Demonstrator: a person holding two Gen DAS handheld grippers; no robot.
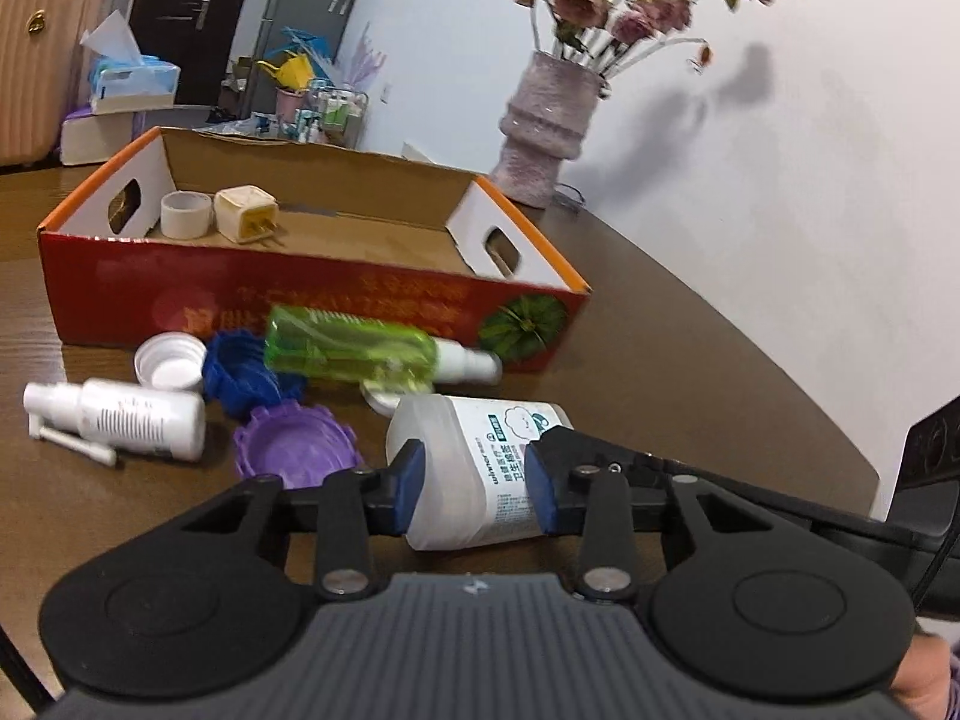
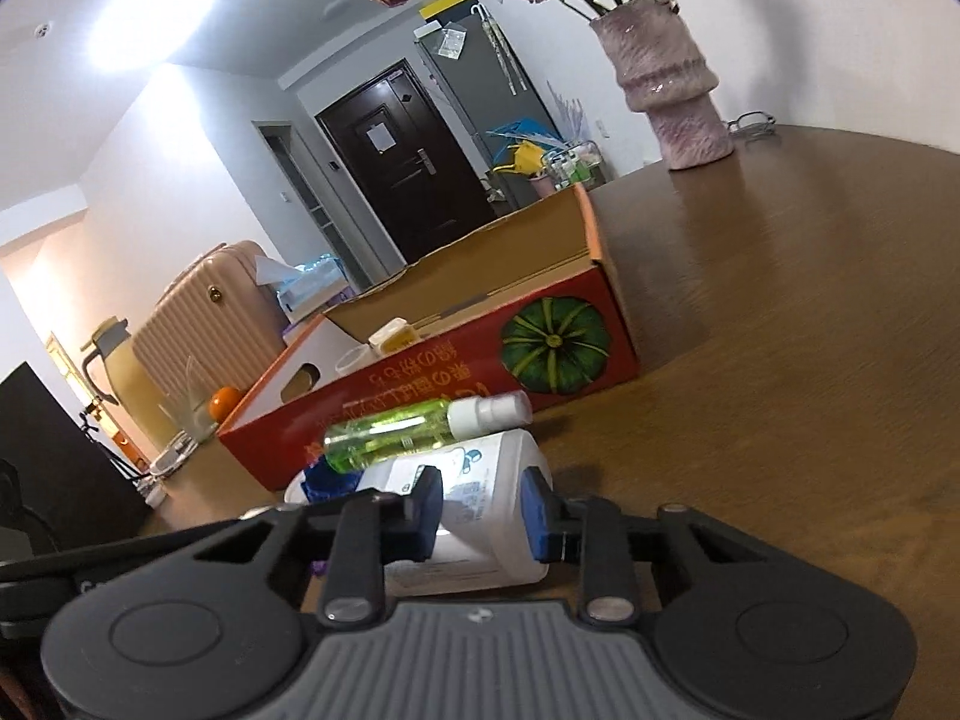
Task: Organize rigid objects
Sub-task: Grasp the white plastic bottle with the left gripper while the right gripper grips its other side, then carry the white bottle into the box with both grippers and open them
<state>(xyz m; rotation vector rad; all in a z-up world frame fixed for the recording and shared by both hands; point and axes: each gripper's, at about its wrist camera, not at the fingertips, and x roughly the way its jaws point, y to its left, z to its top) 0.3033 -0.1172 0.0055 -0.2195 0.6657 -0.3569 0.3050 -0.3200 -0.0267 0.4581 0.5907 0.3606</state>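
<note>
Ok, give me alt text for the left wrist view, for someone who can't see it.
The left gripper clamps a white bottle lying on a brown table. Behind it lie a green spray bottle, loose caps and a white spray bottle, before an open cardboard box.

My glossy brown wooden table (image 1: 690,360) carries a matt red cardboard box (image 1: 312,306) and a translucent white plastic bottle (image 1: 474,468).
</note>
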